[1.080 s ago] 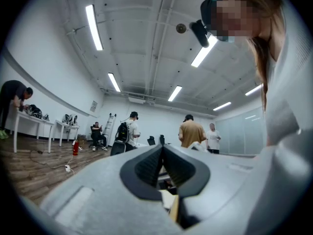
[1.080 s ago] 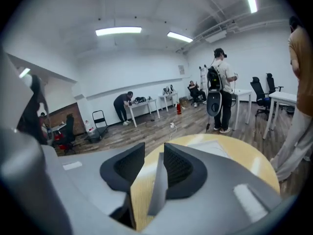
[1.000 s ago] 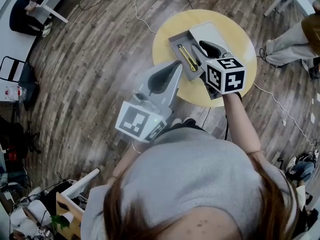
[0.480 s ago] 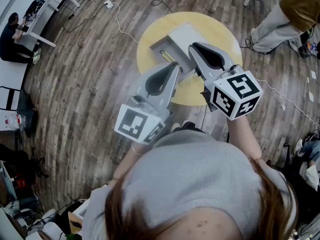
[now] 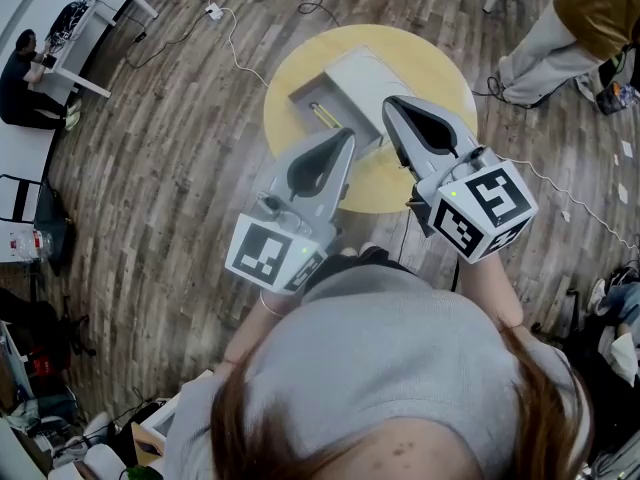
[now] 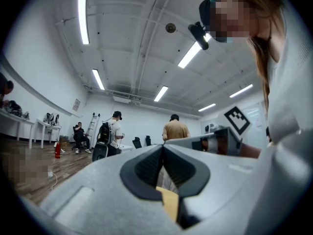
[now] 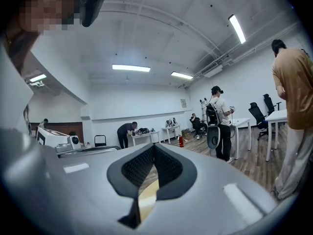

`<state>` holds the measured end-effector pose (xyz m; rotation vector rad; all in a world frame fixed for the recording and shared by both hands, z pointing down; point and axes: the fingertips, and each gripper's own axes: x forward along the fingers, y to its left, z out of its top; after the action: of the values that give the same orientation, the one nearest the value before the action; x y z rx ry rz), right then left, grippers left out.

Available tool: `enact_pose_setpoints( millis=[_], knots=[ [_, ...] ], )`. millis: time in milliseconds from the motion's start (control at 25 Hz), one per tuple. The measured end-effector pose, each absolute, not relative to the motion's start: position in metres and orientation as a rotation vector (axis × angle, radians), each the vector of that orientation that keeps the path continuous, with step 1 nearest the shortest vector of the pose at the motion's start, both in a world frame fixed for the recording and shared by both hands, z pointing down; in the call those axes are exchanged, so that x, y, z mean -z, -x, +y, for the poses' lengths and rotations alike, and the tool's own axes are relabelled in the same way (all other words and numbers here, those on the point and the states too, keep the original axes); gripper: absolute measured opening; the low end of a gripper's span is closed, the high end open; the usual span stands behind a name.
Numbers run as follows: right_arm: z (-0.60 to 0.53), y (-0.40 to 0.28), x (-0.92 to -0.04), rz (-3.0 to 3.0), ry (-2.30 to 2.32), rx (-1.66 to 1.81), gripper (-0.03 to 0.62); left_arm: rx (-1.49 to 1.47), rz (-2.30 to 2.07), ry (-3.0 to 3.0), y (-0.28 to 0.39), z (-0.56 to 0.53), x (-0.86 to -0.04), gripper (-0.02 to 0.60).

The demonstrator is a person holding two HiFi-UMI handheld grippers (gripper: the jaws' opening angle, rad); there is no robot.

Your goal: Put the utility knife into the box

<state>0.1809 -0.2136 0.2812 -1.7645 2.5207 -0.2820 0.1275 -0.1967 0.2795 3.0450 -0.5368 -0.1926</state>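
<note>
The left gripper (image 5: 347,134), a grey two-jaw tool with a marker cube at its back, is held over the near left edge of the round yellow table (image 5: 440,68). In the left gripper view its ribbed jaws meet at the tips with nothing between them (image 6: 163,146).

Just past its tip, near the middle of the table and a little toward the left edge, lies the open grey box (image 5: 300,95), with its lid laid flat toward the far edge. The slim yellow utility knife (image 5: 322,115) lies inside the box's tray. Its long axis runs along the tray's length, slanting from far left to near right.

The right gripper (image 5: 391,104) hovers over the near right part of the table, beside the box. Its jaws have just been closing and now stand together, empty (image 7: 154,145).

The knife lies ahead of both tips and between them, with the left tip looking nearer. Since it is already in the box, any coming move probably concerns the lid rather than the knife.
</note>
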Motion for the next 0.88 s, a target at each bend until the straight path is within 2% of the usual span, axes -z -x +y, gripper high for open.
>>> enact_pose_setpoints(
  millis=[200,560,880],
  knots=[
    [-0.194,-0.167,-0.274,2.597,1.614,0.246,0.003,0.199,-0.566,-3.059,-0.123,-0.189,-0.277,0.002],
    [-0.175,-0.155,-0.269,2.619,1.64,0.189,0.003,0.194,-0.584,-3.072,-0.103,-0.179,-0.276,0.002],
    [-0.128,-0.111,-0.269,2.6,1.667,0.208,0.003,0.199,-0.535,-3.07,-0.063,-0.137,-0.274,0.002]
  ],
)
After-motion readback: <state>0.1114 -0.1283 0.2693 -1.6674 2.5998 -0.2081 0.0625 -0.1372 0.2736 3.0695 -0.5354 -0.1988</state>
